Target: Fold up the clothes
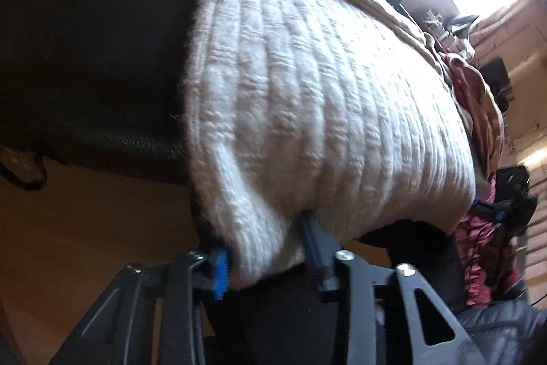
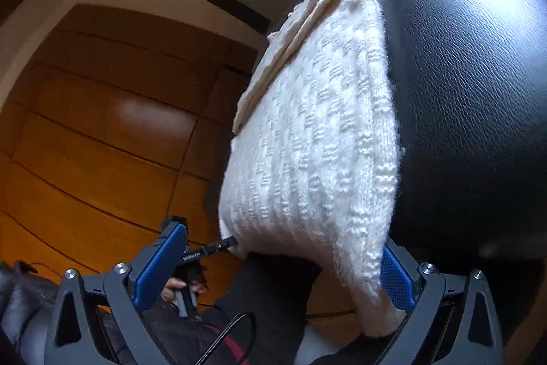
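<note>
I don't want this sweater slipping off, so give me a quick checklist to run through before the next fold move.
1. Left gripper has fabric between its fingers: ok, the white knit sweater fills the gap.
2. Left grip firmly closed: cannot tell.
3. Right gripper on the sweater: not ok, jaws wide open; only the right finger touches the edge.
4. Sweater supported: ok, it lies on the black leather surface.
5. Sweater clear of the clothes pile: cannot tell.
</note>
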The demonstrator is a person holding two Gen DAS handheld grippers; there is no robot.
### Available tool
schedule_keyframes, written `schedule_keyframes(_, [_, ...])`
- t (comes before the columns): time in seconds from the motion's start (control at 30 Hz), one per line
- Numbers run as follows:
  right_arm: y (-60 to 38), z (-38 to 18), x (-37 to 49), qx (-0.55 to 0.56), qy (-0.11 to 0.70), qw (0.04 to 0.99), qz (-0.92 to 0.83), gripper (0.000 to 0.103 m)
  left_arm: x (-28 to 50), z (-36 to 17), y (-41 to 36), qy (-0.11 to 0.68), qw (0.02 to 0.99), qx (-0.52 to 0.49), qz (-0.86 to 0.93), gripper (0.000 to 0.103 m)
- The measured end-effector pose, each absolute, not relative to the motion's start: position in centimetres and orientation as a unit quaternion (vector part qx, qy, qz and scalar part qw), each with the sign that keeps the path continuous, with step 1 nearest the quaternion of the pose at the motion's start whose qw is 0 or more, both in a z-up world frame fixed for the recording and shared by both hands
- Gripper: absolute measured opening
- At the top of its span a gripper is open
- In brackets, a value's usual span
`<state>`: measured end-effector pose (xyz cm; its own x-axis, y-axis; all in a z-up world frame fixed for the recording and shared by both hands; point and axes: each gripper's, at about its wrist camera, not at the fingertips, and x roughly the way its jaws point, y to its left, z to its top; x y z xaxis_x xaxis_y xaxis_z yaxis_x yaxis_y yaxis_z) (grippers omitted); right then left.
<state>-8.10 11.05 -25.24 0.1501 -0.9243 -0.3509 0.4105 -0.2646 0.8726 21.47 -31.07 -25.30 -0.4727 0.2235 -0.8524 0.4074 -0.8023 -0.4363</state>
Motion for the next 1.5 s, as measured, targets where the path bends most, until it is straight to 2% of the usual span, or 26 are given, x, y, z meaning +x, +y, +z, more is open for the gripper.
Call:
schedule_keyframes(0.03, [10.8,-25.1,-8.0,0.518,-0.234,0.555,-0.607,0.103,21.4,-25.3,-31.2,0.32,0.051,0.508,-0.798,0.028])
schedule_keyframes(0.07, [10.6,-24.9,-7.9,0.518,-0.22,0.556,-0.611,0.099,21.4,-25.3,-31.4,0.331,0.045,0.506,-0.795,0.023])
schedule_keyframes(0.1, [10.4,-24.7,-7.8,0.519,-0.205,0.556,-0.616,0.087,21.4,-25.3,-31.3,0.333,0.039,0.505,-0.796,0.021])
schedule_keyframes(0.17, [10.3,-24.6,-7.7,0.534,-0.175,0.545,-0.622,0.073,21.3,-25.4,-31.1,0.33,0.036,0.509,-0.794,0.021])
schedule_keyframes(0.2, [10.4,-24.8,-7.7,0.541,-0.168,0.541,-0.621,0.069,21.2,-25.5,-31.0,0.33,0.035,0.512,-0.792,0.021])
schedule_keyframes(0.43, [9.7,-25.8,-6.8,0.563,-0.111,0.539,-0.616,0.071,21.3,-25.1,-30.6,0.332,0.04,0.502,-0.798,0.022])
schedule_keyframes(0.53, [10.3,-26.1,-7.1,0.564,-0.122,0.528,-0.623,0.07,20.4,-25.0,-30.1,0.301,0.052,0.491,-0.816,0.028])
schedule_keyframes(0.57, [10.3,-26.2,-6.9,0.564,-0.115,0.525,-0.628,0.064,20.2,-25.1,-29.9,0.291,0.054,0.49,-0.82,0.03])
schedule_keyframes(0.63, [10.6,-26.2,-6.6,0.57,-0.09,0.505,-0.642,0.038,19.9,-25.2,-30.0,0.293,0.051,0.49,-0.82,0.031])
schedule_keyframes(0.67, [10.8,-26.5,-6.7,0.579,-0.09,0.496,-0.641,0.016,19.7,-25.4,-30.3,0.304,0.048,0.491,-0.815,0.031])
schedule_keyframes(0.7, [11.1,-26.8,-6.8,0.587,-0.092,0.487,-0.641,0.012,19.7,-25.5,-30.5,0.315,0.047,0.495,-0.808,0.031])
schedule_keyframes(0.87, [11.2,-27.5,-7.0,0.598,-0.096,0.465,-0.645,0.012,19.4,-25.7,-30.6,0.335,0.046,0.507,-0.793,0.029])
schedule_keyframes(0.9, [11.1,-27.4,-7.0,0.6,-0.097,0.464,-0.645,0.015,19.3,-25.5,-30.5,0.331,0.045,0.508,-0.794,0.027])
schedule_keyframes(0.93, [11.1,-27.6,-7.0,0.608,-0.103,0.461,-0.638,0.016,19.2,-25.3,-30.3,0.322,0.042,0.508,-0.798,0.022])
schedule_keyframes(1.1, [11.3,-27.4,-6.8,0.609,-0.088,0.455,-0.644,0.015,18.9,-24.3,-28.7,0.261,0.028,0.52,-0.813,0.014])
schedule_keyframes(1.17, [10.7,-27.1,-6.3,0.599,-0.076,0.457,-0.653,0.015,19.0,-24.0,-28.7,0.26,0.023,0.518,-0.815,0.011])
schedule_keyframes(1.2, [10.2,-26.9,-5.9,0.594,-0.071,0.459,-0.657,0.012,18.9,-23.7,-28.8,0.267,0.018,0.512,-0.816,0.01])
schedule_keyframes(1.5, [10.3,-23.9,-6.9,0.553,-0.089,0.496,-0.663,0.012,19.3,-20.1,-31.4,0.35,-0.053,0.43,-0.83,0.009])
